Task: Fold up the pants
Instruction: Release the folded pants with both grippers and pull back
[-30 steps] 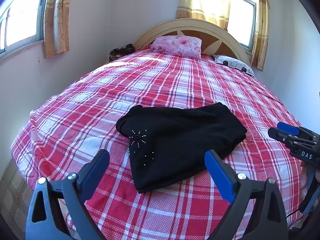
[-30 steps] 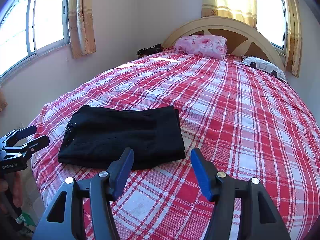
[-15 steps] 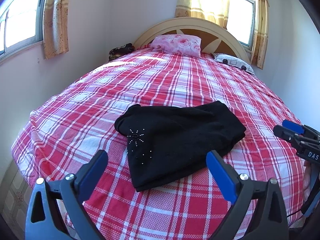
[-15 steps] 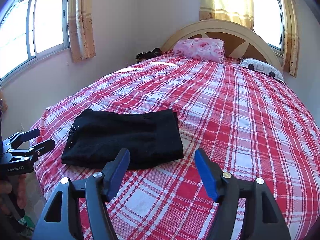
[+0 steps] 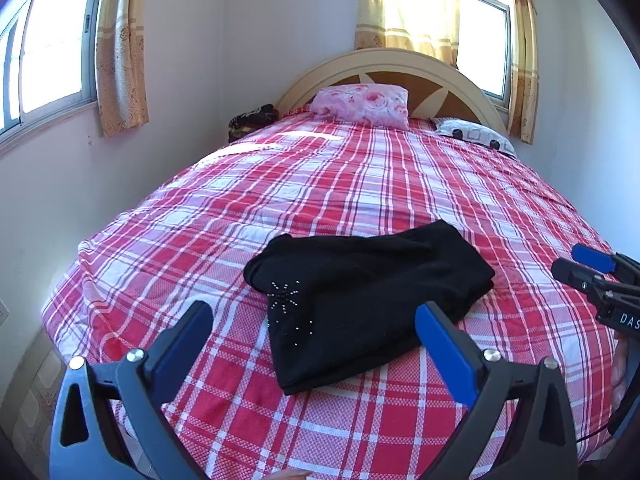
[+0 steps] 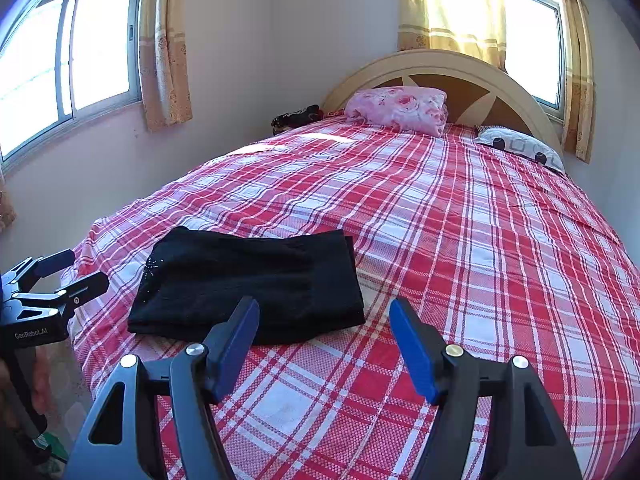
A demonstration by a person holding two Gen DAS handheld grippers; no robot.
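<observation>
Black pants [image 5: 368,300] lie folded into a compact stack near the foot of the bed, with a beaded star pattern at the near left corner; they also show in the right wrist view [image 6: 248,284]. My left gripper [image 5: 316,320] is open and empty, held back from the pants above the bed's foot edge. My right gripper [image 6: 324,316] is open and empty, just short of the stack's right end. Each gripper shows in the other's view, the right gripper [image 5: 592,268] at the far right and the left gripper [image 6: 60,272] at the far left.
The bed has a red and white plaid cover [image 5: 360,184] and a cream headboard [image 5: 384,64]. A pink floral pillow [image 5: 360,104], a patterned white pillow [image 5: 476,136] and a dark bundle [image 5: 252,120] lie at the head. Walls and curtained windows stand left and behind.
Both grippers have drawn back a little from the pants and risen slightly. The pants have not moved. Both stay open.
</observation>
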